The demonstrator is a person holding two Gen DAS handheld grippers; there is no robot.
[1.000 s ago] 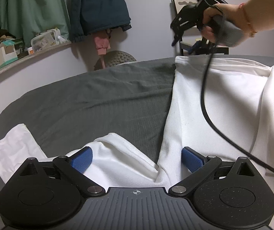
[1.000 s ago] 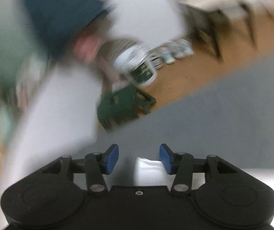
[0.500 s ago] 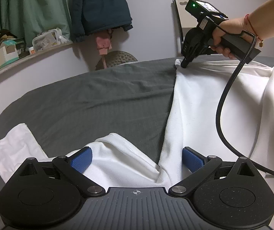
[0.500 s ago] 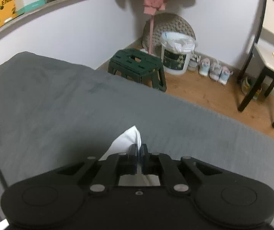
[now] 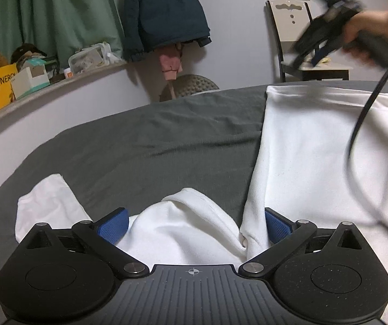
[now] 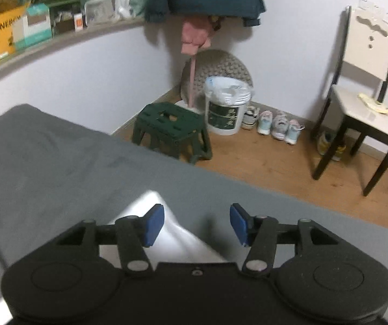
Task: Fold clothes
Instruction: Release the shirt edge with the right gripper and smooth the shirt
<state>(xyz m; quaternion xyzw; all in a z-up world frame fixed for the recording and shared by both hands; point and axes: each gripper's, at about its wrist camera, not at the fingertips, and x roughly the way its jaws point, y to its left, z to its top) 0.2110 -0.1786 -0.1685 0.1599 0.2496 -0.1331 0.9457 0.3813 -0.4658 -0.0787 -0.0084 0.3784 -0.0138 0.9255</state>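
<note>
White sweatshirt [image 5: 302,146] on bed [image 5: 139,135]: soft, limp; I'd pinch hem corners. L gripper [image 5: 194,223] wide open astride cloth, unpinched; R gripper [image 6: 196,223] opening, empty.

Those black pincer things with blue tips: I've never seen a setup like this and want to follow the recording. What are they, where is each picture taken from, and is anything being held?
They are hand-held grippers, one in each of a person's hands, each carrying a wide-angle camera that looks along its fingers.

One picture looks from the left gripper. Its jaws stand wide apart over a bunched part of a white garment spread on a grey bed cover. The pads squeeze nothing. The right gripper appears blurred above the garment's far corner.

The other picture looks from the right gripper. Its jaws are opening, with nothing clamped; the white corner lies below them.
</note>
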